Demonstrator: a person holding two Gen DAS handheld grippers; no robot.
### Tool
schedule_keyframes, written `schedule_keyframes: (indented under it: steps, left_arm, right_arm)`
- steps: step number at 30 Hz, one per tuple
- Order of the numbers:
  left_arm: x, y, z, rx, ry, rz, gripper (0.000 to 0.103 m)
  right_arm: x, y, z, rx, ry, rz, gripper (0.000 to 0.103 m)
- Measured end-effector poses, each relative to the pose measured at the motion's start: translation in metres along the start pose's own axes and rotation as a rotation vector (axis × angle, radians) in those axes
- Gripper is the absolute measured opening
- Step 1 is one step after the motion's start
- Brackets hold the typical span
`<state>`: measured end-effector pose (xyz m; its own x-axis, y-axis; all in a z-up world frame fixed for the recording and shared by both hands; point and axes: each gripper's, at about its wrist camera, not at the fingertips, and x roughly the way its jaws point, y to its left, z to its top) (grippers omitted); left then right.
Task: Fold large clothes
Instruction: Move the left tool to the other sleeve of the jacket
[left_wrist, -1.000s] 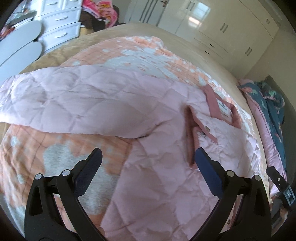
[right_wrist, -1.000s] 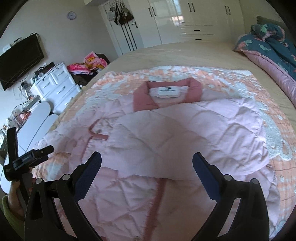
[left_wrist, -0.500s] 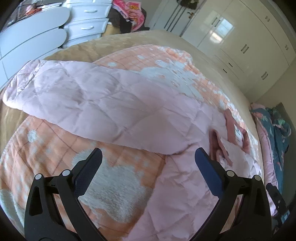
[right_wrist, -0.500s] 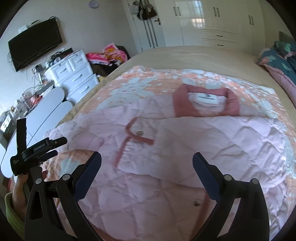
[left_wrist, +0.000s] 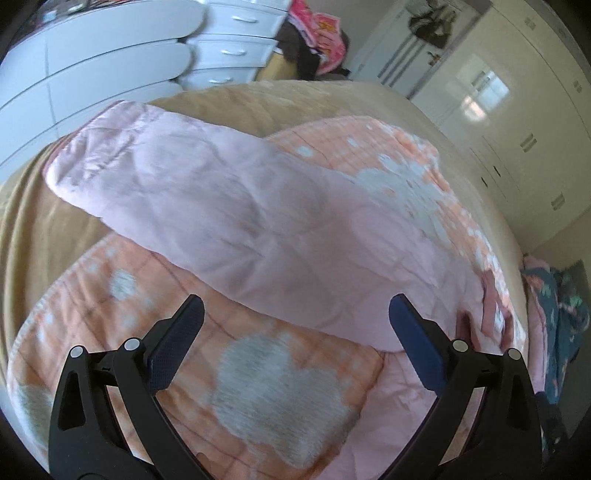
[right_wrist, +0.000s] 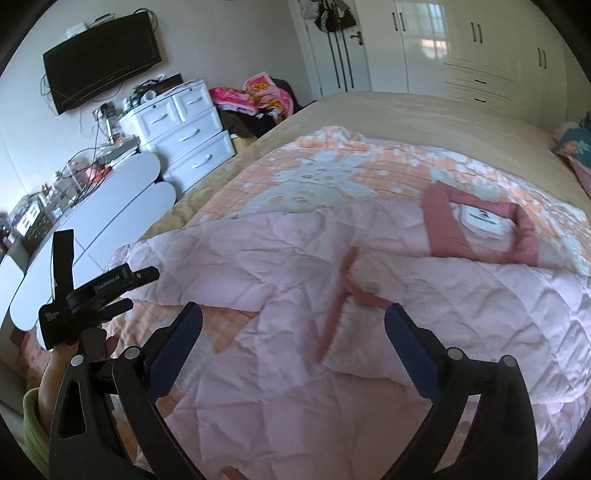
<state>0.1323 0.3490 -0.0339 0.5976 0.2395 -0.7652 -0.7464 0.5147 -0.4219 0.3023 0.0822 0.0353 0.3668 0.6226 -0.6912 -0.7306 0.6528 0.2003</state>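
Observation:
A pale pink quilted jacket (right_wrist: 424, 302) with a darker pink collar (right_wrist: 480, 229) and white label lies flat on the bed. Its one sleeve (left_wrist: 229, 206) stretches out to the left over the bed's edge. My left gripper (left_wrist: 295, 332) is open and empty, above the blanket just short of that sleeve. My right gripper (right_wrist: 291, 339) is open and empty, over the jacket's front near the pink placket (right_wrist: 336, 306). The left gripper also shows in the right wrist view (right_wrist: 140, 291), at the sleeve's end.
An orange and white blanket (left_wrist: 280, 398) lies under the jacket on a tan bedspread (right_wrist: 406, 114). White drawers (right_wrist: 184, 129) and white rounded panels (left_wrist: 92, 81) stand left of the bed. A dark floral duvet (left_wrist: 557, 310) lies at the right. White wardrobes (right_wrist: 461, 44) line the far wall.
Both grippers have swung to the left. The left wrist view now centres on the outstretched sleeve. The right wrist view now shows the collar further right. Both grippers stay open.

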Motion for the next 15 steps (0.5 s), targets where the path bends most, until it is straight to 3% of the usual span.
schedule_keyframes:
  steps: [8, 15]
  left_arm:
    - [0.004, 0.027, 0.018, -0.059, -0.011, 0.088, 0.094]
    - [0.004, 0.05, 0.029, -0.118, -0.014, 0.1, 0.094]
  right_arm:
    - [0.022, 0.033, 0.008, -0.035, 0.023, 0.032, 0.098]
    - [0.038, 0.061, 0.014, -0.076, 0.042, 0.058, 0.098]
